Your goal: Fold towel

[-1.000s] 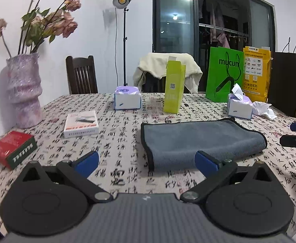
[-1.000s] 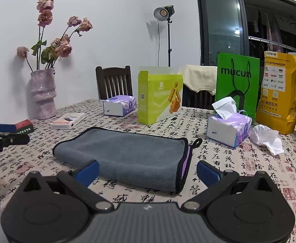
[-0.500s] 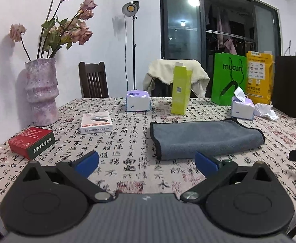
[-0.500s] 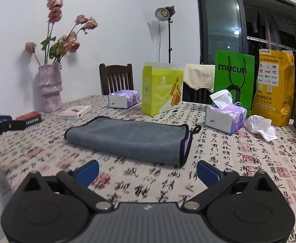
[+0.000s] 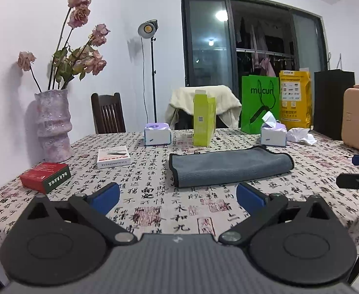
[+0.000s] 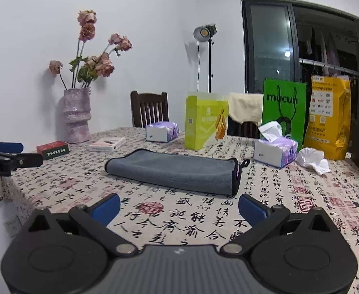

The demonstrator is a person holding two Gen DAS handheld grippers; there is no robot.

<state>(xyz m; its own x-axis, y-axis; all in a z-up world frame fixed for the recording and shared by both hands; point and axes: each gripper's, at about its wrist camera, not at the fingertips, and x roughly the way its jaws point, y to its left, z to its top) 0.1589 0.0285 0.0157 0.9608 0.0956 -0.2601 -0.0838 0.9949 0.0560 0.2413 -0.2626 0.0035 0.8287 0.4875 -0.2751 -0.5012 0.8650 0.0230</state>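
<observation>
Blue-padded fingers (image 5: 103, 196) on both grippers spread wide, empty, off towel (image 5: 228, 166).

Green bag (image 6: 283, 107) reads "mucun"; left claw (image 6: 17, 155) "Robot.AI"

Room bright, light even and a bit cool. Lamp on stand (image 5: 148, 27) glows yellow, throws soft shadow on white wall. Flowers (image 5: 81, 56) cast gray shadow on wall too. Window (image 5: 253, 46) dark, with white light spot shining in glass. Picture corners black, edges bent round. All looks sharp, no blur.
</observation>
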